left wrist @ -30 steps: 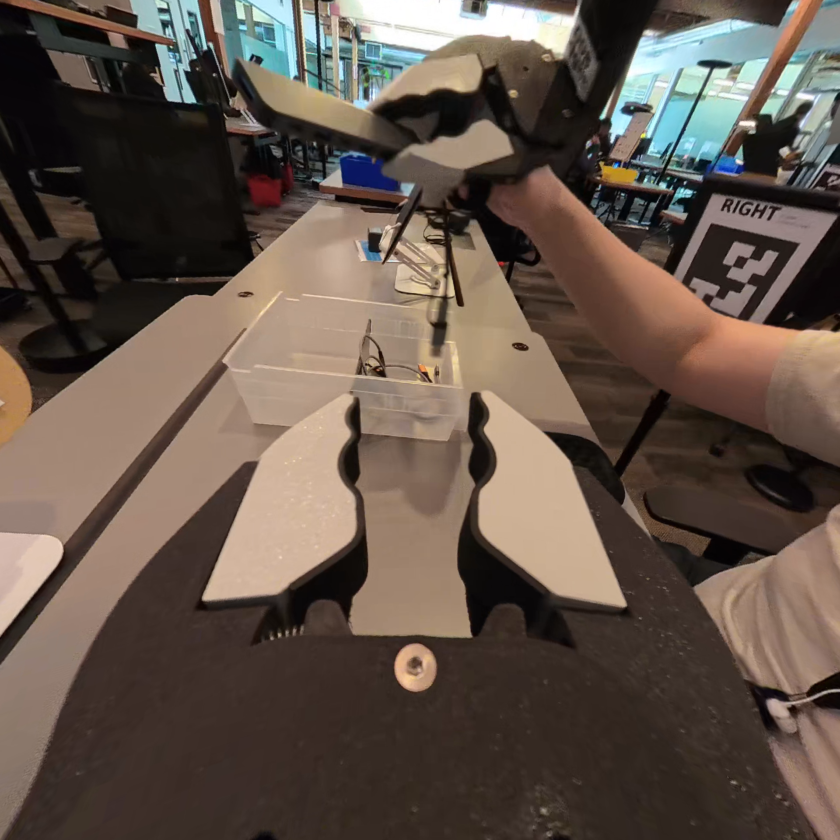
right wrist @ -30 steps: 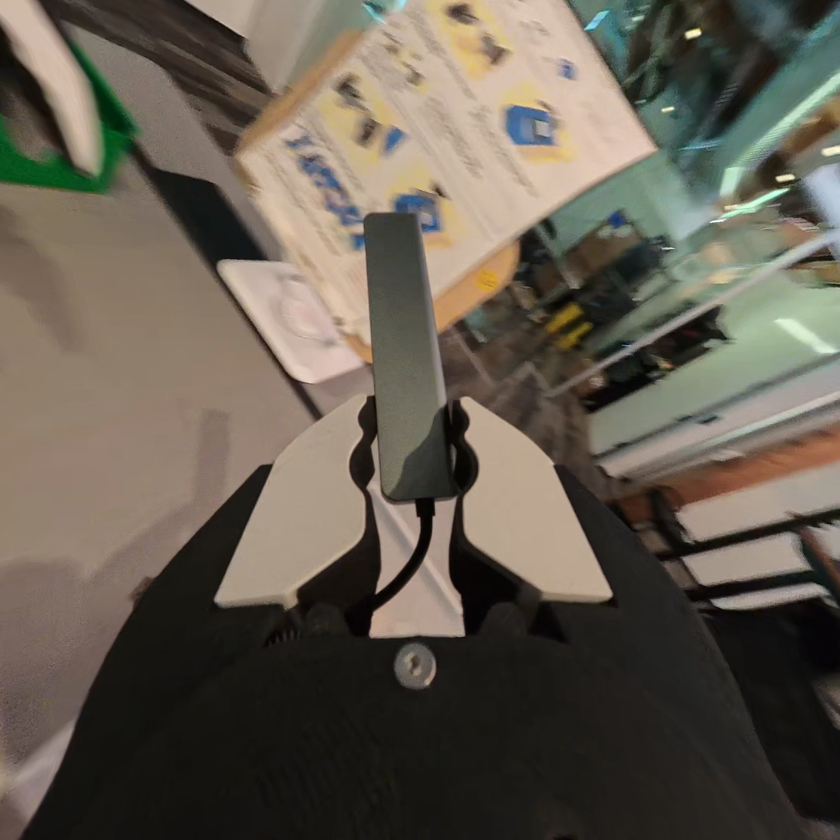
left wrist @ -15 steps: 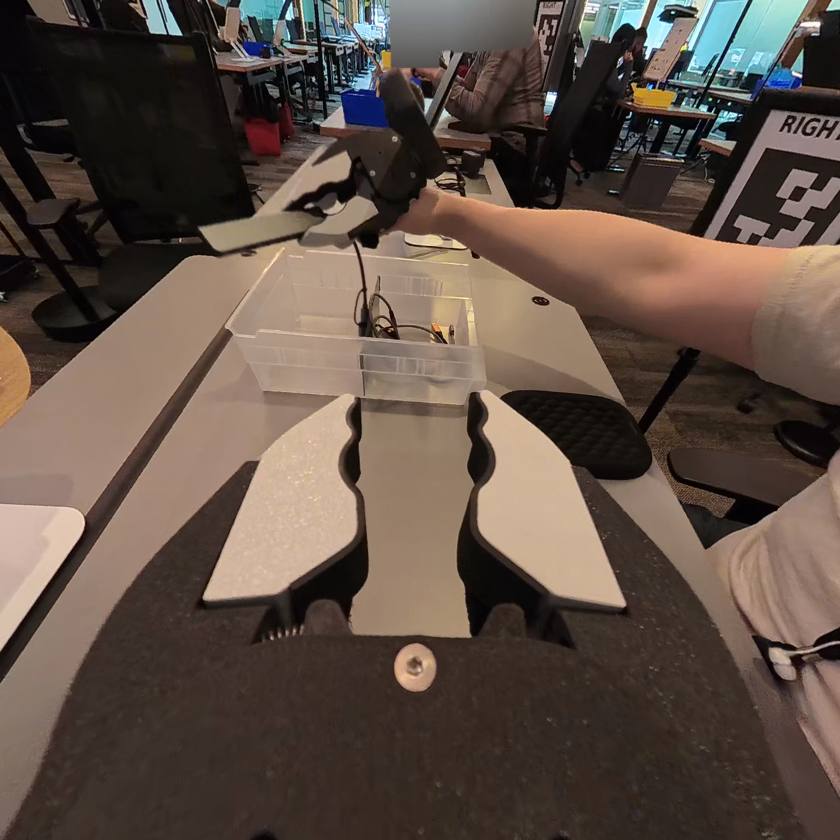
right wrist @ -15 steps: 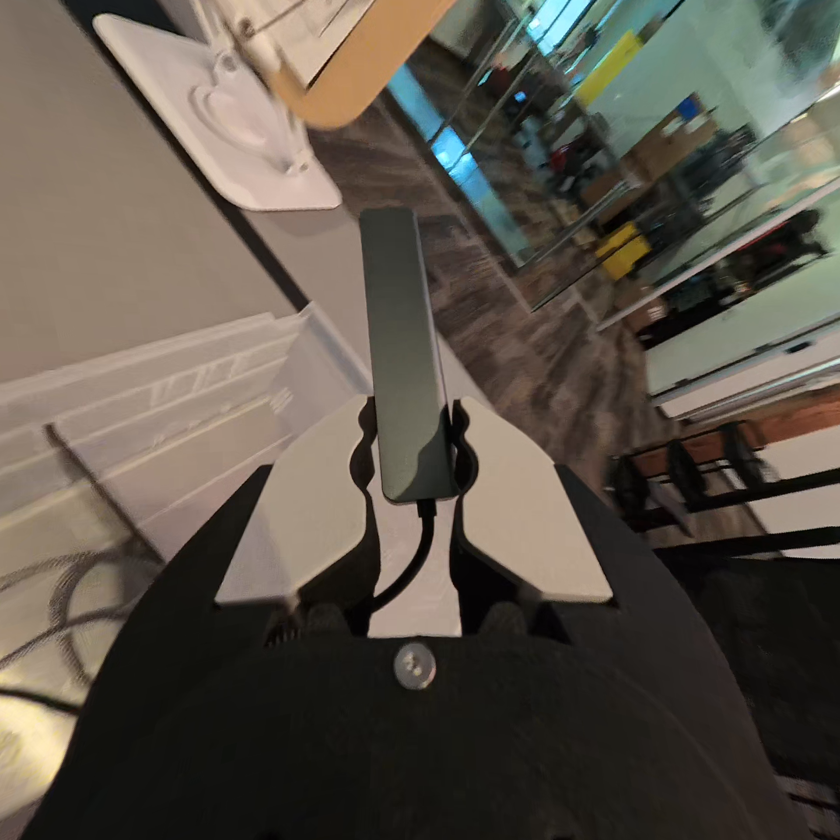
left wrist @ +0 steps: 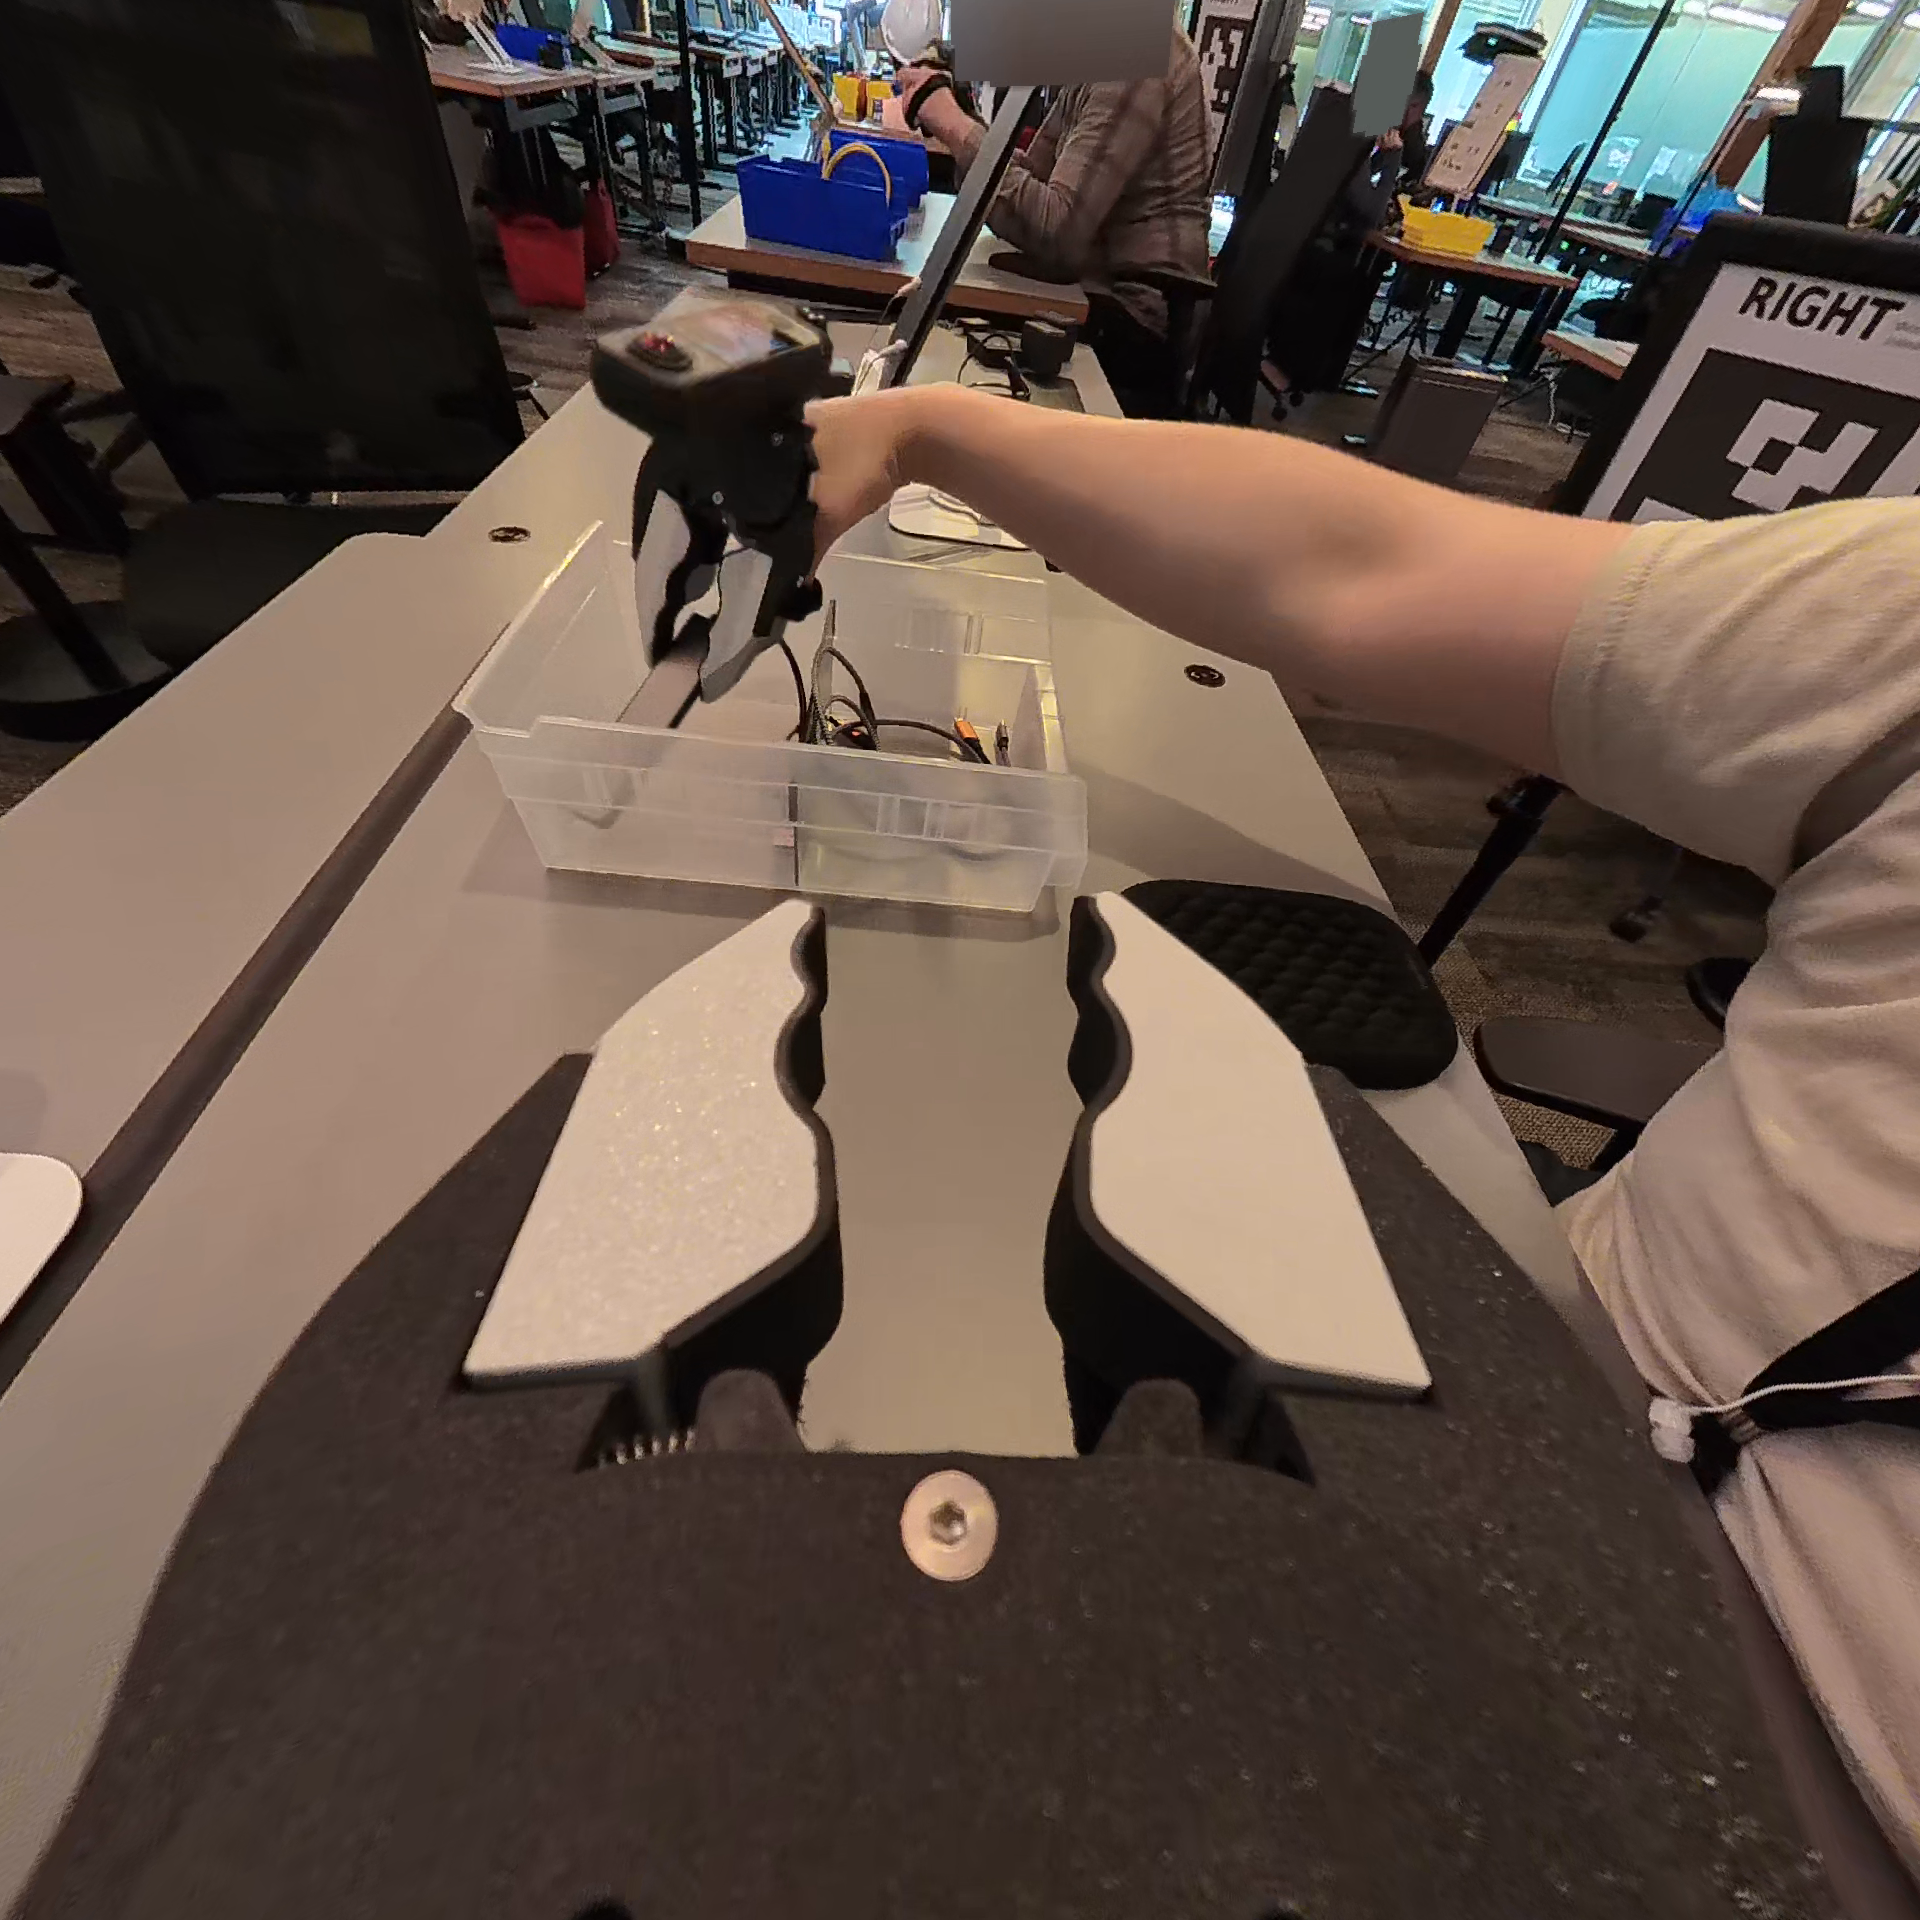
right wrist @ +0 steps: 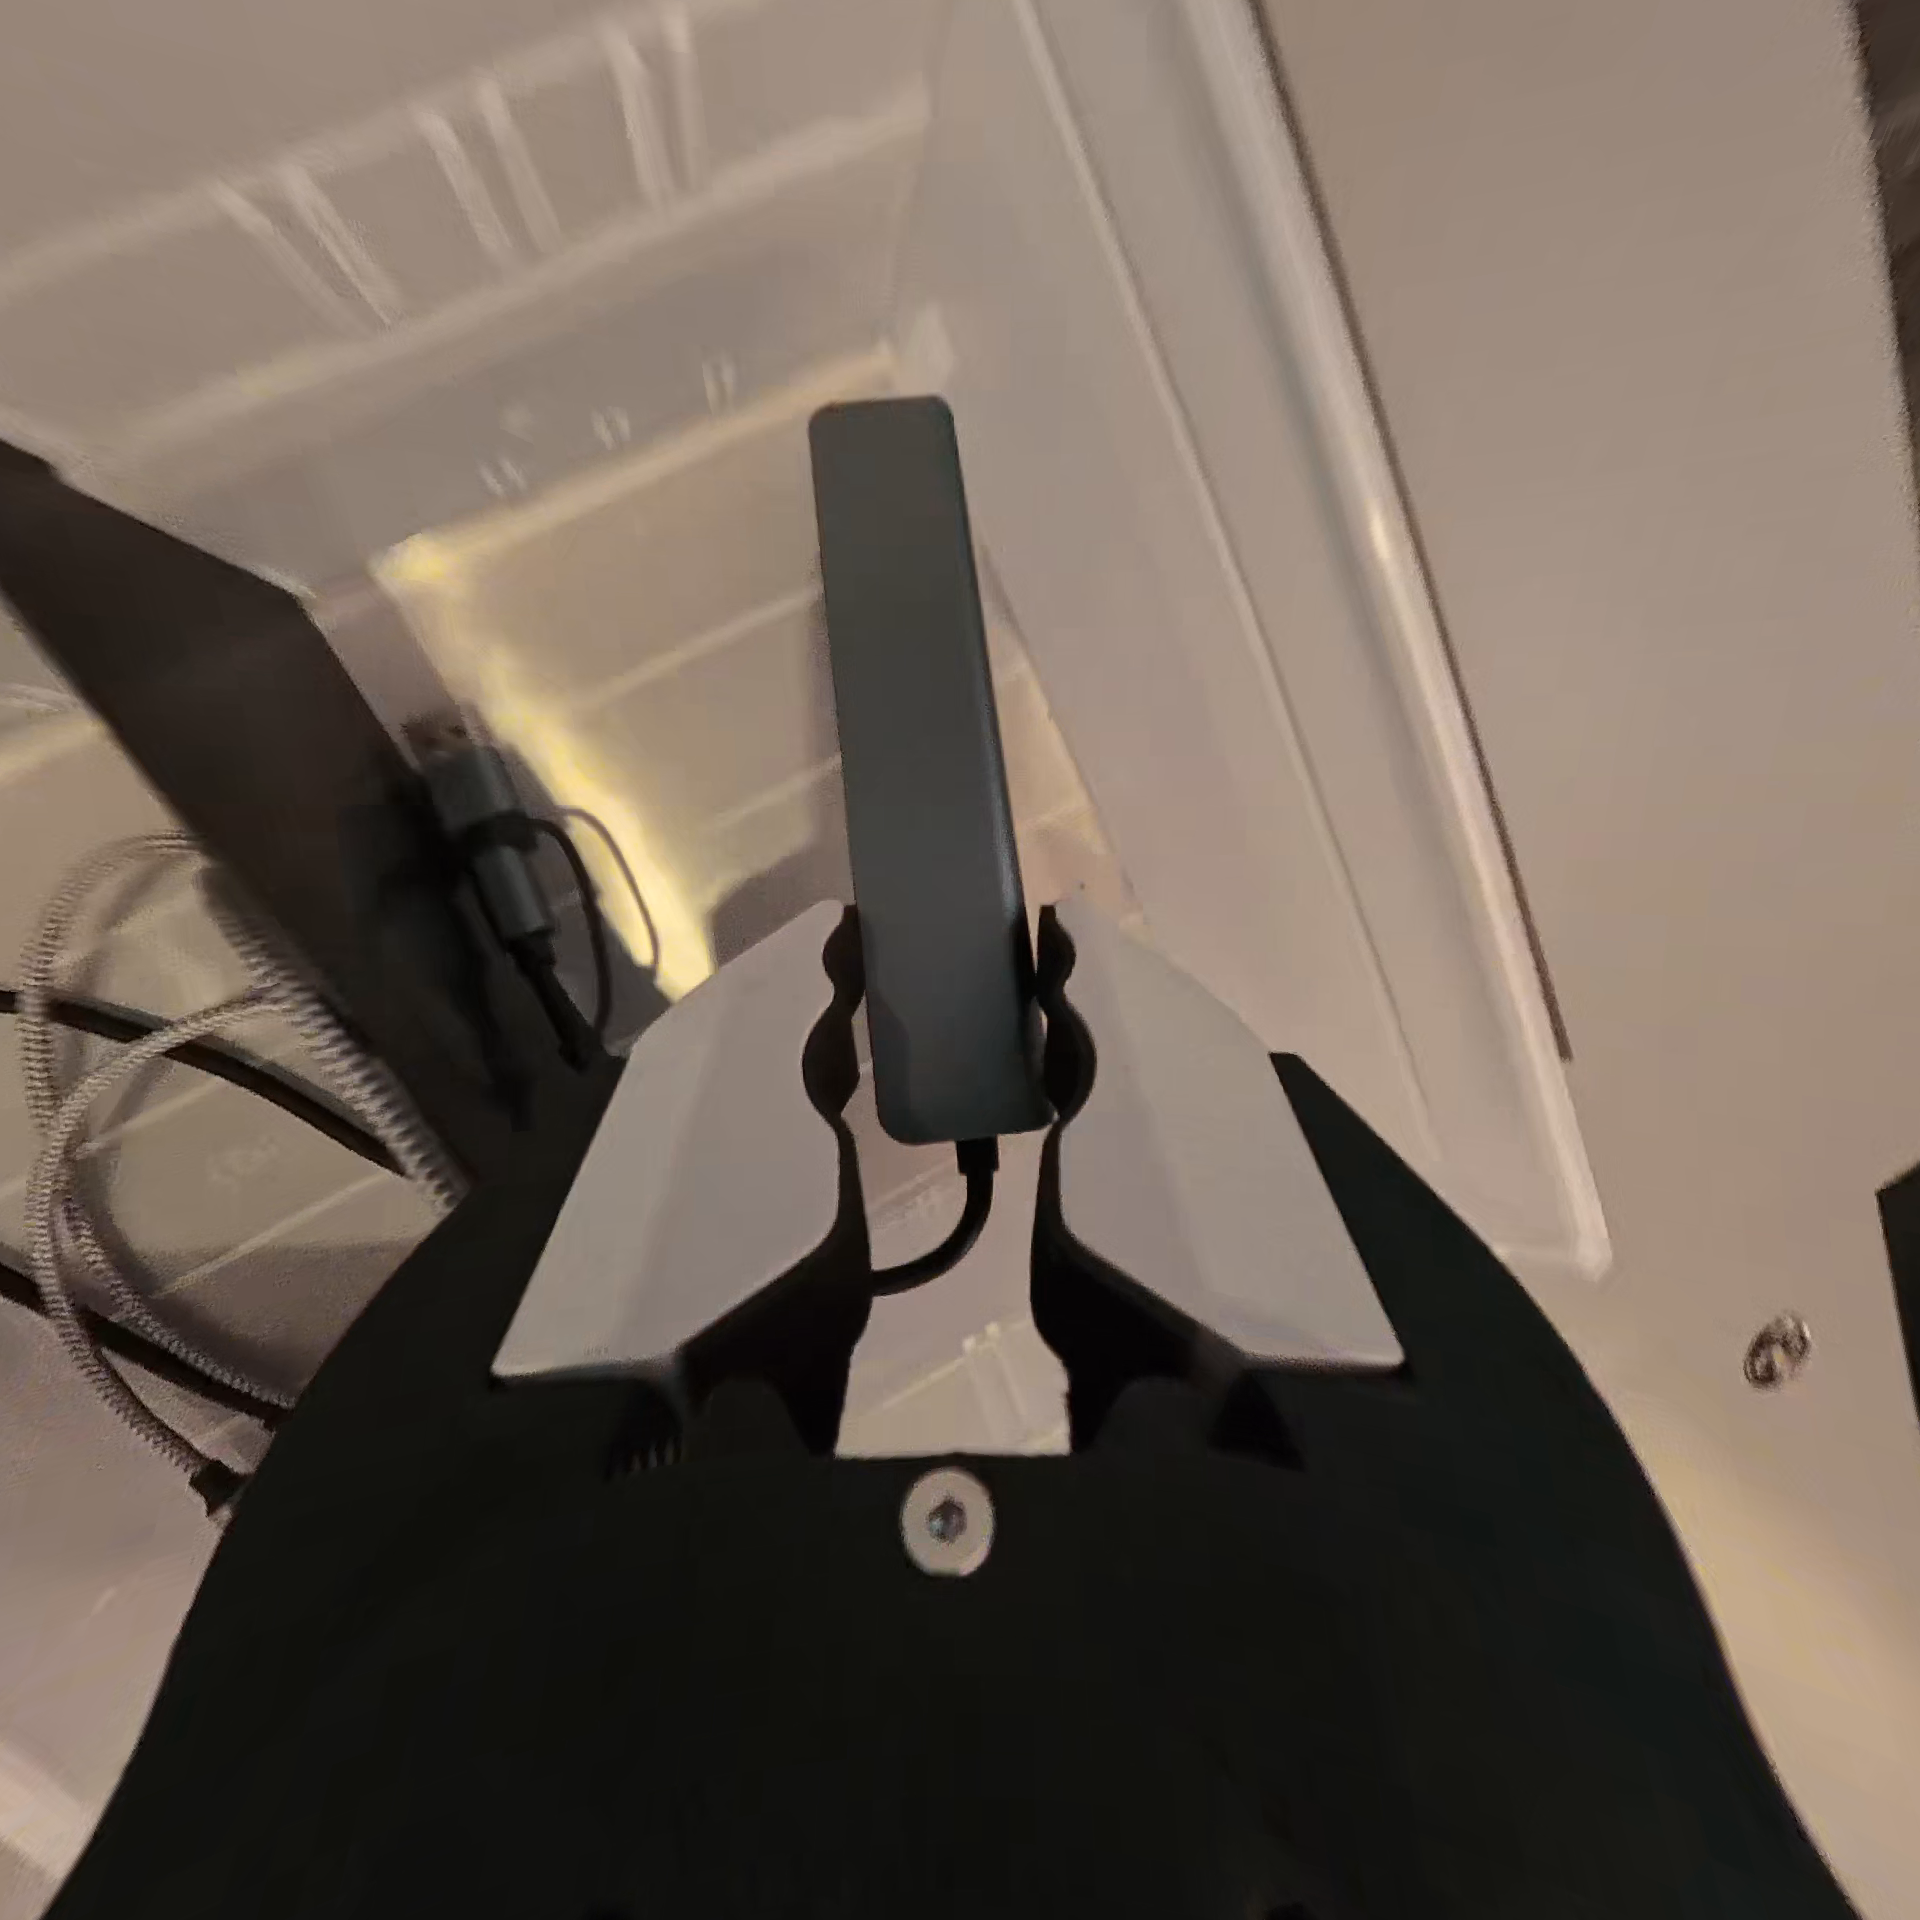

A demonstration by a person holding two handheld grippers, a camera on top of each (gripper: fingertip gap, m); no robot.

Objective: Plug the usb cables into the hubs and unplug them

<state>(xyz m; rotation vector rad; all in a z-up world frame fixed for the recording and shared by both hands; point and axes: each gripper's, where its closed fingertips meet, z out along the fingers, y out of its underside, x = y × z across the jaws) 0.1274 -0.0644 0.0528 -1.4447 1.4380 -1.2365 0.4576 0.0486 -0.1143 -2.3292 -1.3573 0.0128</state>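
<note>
A slim grey USB hub (right wrist: 914, 748) stands at the centre of the right wrist view, its lower end clamped between the fingers of the right gripper (right wrist: 943, 1023), with its short black lead (right wrist: 951, 1221) curling below. It points down into the left compartment of a clear plastic bin (left wrist: 790, 800) at centre frame in the left wrist view. A braided cable (right wrist: 94, 1049) and a grey plug (right wrist: 488, 821) lie at left. The left gripper (left wrist: 943, 935), jaws parted and empty, hovers over the grey table (left wrist: 260, 935) in the lower frame.
</note>
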